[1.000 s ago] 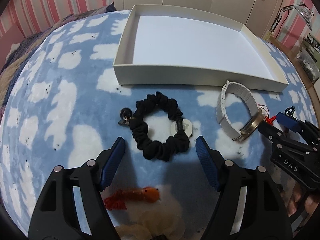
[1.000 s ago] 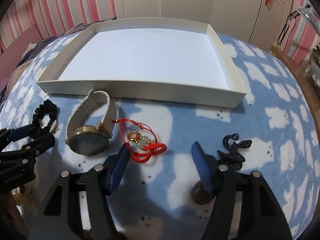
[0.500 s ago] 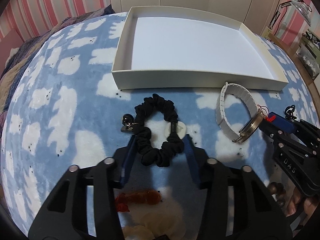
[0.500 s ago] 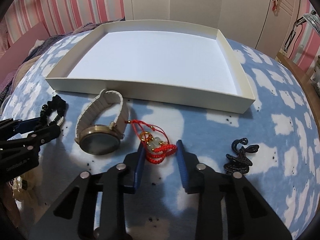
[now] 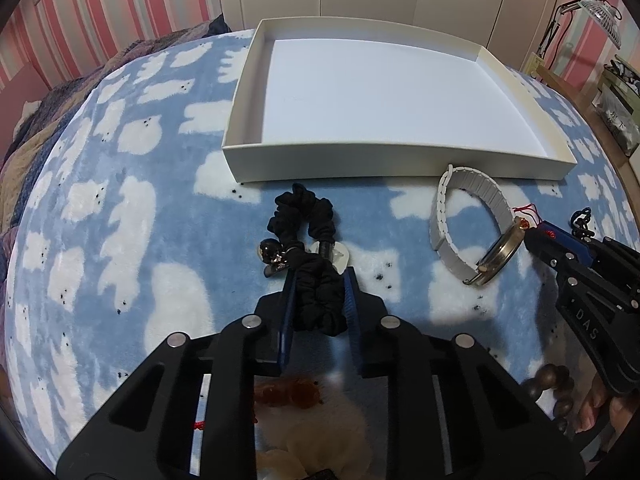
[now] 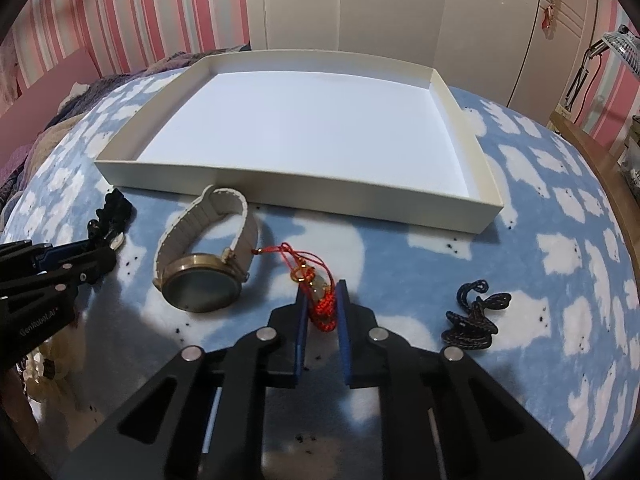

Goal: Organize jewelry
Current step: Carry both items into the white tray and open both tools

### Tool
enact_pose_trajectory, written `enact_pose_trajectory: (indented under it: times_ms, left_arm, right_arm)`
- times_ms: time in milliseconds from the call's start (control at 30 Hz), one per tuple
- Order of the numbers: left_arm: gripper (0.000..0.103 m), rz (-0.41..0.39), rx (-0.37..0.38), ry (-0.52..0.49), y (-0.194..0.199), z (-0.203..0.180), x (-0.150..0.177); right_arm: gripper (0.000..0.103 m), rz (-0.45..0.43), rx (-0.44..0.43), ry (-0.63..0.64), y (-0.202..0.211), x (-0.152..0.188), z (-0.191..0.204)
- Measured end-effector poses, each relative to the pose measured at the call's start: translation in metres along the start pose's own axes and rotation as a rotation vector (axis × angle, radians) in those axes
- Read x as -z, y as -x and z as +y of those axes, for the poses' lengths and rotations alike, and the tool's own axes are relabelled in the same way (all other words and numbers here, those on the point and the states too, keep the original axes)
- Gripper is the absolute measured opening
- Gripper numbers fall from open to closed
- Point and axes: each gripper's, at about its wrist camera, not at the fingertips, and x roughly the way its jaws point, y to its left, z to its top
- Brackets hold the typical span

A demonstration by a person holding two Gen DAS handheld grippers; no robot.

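Left fingers: the left gripper (image 5: 318, 280) has its blue fingers (image 5: 289, 300) pressed in on the near loop of the black scrunchie (image 5: 310, 256), which bunches between them.
Right fingers: the right gripper (image 6: 322, 292) is closed narrowly on the knotted end of the red cord bracelet (image 6: 320, 300); the cord's gold ring and loose strands trail away toward the watch.
Scrunchie surroundings: a small dark metal charm (image 5: 272, 254) and a pale disc (image 5: 336, 254) lie against it, just ahead of the fingertips.
Watch: the watch (image 6: 200, 258) with a white strap and gold case lies on its side between the two grippers, its strap loop near the box's front wall.
Box: the shallow white box (image 5: 400, 164) sits beyond all the pieces, with only bare white floor showing inside.
Dark cord: a coiled dark cord (image 6: 474, 316) lies to the right of the right gripper, well apart from the bracelet.
Near items: an orange-red piece (image 5: 288, 394) and something cream-coloured lie under the left gripper's frame, mostly hidden; dark wooden beads (image 5: 554, 388) show by the right gripper's body.
Surface: everything rests on a blue blanket (image 5: 120, 220) with white bear shapes.
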Motion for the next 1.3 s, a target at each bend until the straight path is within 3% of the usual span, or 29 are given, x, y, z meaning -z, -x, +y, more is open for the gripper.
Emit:
enact_pose_trajectory:
  times_ms: [233, 333, 433, 533, 633, 833, 967, 1133, 1300]
  left_arm:
    - [0.018, -0.028, 0.005, 0.004, 0.013, -0.002, -0.004]
    - [0.018, -0.062, 0.025, 0.023, 0.036, 0.009, -0.007]
    - [0.018, -0.112, 0.032, 0.017, 0.058, 0.008, -0.021]
    - [0.018, -0.112, 0.061, 0.011, 0.065, 0.003, -0.043]
    - [0.018, -0.137, 0.038, -0.009, 0.063, -0.006, -0.070]
    - [0.019, -0.080, 0.103, 0.017, 0.019, -0.008, -0.145]
    - [0.019, -0.085, 0.040, 0.006, -0.023, -0.013, -0.193]
    - [0.019, 0.017, 0.101, 0.058, -0.075, -0.008, -0.223]
    - [0.019, 0.031, 0.065, 0.049, -0.100, -0.008, -0.236]
  right_arm:
    - [0.012, -0.031, -0.024, -0.030, 0.013, -0.005, -0.006]
    - [0.012, -0.071, -0.034, -0.045, 0.027, -0.013, -0.011]
    - [0.012, -0.106, -0.043, -0.061, 0.038, -0.025, -0.018]
    - [0.012, -0.133, -0.046, -0.073, 0.043, -0.043, -0.023]
    - [0.012, -0.159, -0.031, -0.085, 0.040, -0.071, -0.029]
    - [0.012, -0.140, -0.021, -0.071, -0.001, -0.138, -0.037]
    - [0.012, -0.101, -0.010, -0.067, -0.040, -0.176, -0.043]
    - [0.012, -0.038, -0.028, -0.096, -0.085, -0.206, -0.051]
    - [0.012, 0.005, -0.006, -0.111, -0.121, -0.217, -0.058]
